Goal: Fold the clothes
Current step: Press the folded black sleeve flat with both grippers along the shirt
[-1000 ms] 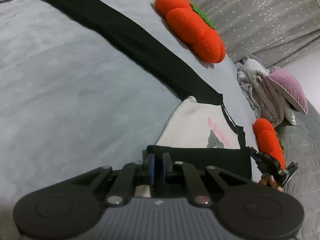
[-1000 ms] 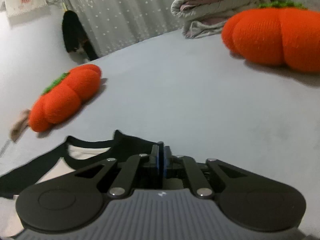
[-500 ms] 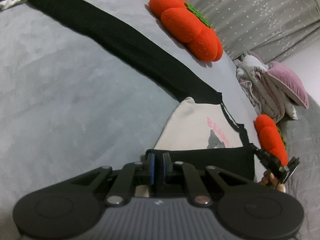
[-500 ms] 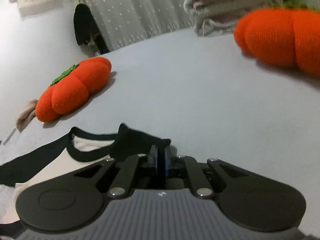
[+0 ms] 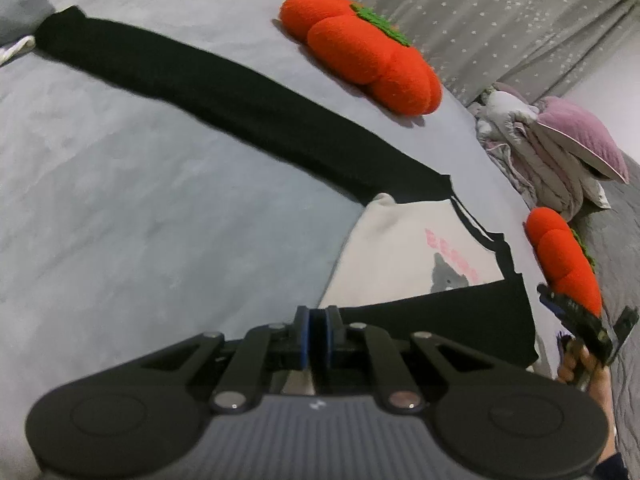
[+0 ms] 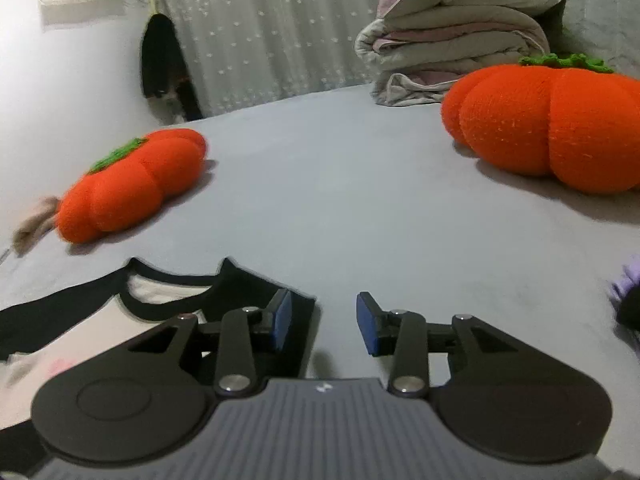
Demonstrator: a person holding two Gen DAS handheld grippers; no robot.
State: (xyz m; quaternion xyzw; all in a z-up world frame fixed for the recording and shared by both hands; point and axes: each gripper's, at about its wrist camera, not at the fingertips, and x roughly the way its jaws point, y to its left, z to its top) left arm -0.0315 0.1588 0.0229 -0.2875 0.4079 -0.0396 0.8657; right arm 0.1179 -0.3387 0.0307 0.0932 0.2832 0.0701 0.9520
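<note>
Two hand-held grippers at near shirt edge | left hand-held gripper [image 5: 318,330] pinched on black sleeve [image 5: 436,322] folded across cream shirt [image 5: 404,252] on bed [image 5: 140,208]; lay it flat | right hand-held gripper [image 6: 323,322] spread wide, holding nothing | far sleeve [image 5: 208,92] outstretched toward pumpkin cushion [image 5: 360,52]

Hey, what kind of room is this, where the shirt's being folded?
Most likely a bedroom. The shirt lies on a wide grey bed, with pumpkin cushions on it, a stack of folded quilts at the far edge, and a dotted curtain behind.
</note>
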